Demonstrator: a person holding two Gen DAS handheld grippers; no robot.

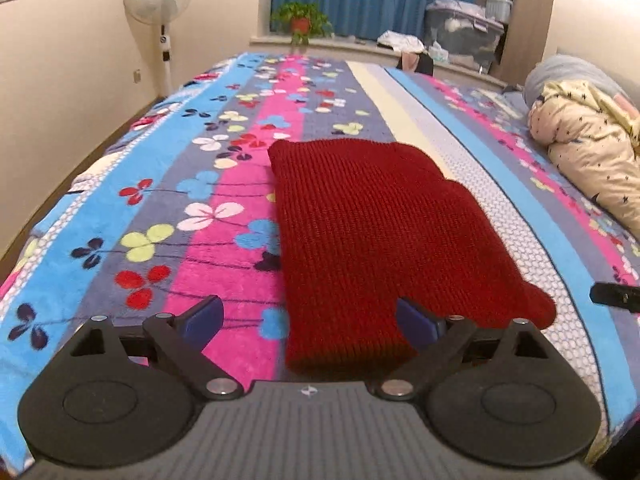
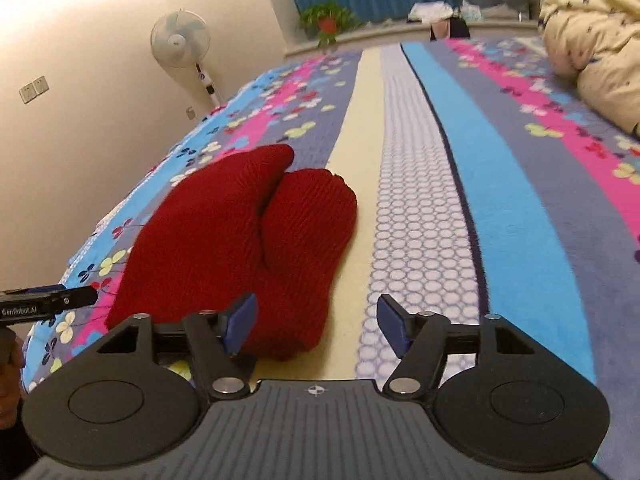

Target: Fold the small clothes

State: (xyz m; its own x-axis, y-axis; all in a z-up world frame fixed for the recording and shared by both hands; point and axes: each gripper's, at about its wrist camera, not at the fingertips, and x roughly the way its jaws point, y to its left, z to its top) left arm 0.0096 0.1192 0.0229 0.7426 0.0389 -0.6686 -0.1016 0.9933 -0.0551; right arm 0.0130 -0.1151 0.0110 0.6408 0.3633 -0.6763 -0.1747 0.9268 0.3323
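A dark red knitted garment [image 1: 384, 224] lies folded flat on the flowered bedspread [image 1: 160, 208]. It also shows in the right wrist view [image 2: 240, 240], with two rounded lobes at its far end. My left gripper [image 1: 310, 320] is open and empty, its jaws wide apart just above the garment's near edge. My right gripper [image 2: 316, 322] is open and empty, at the garment's near right corner, its left fingertip [image 2: 242, 320] over the knit. The right gripper's tip shows at the right edge of the left wrist view [image 1: 616, 296]. The left gripper's tip shows at the left edge of the right wrist view [image 2: 48, 300].
A cream star-print quilt [image 1: 592, 140] and a grey pillow [image 1: 568, 68] lie at the bed's right side. A standing fan [image 1: 158, 0] is by the left wall. A potted plant [image 1: 300, 20] and storage boxes [image 1: 464, 28] sit on the windowsill beyond the bed.
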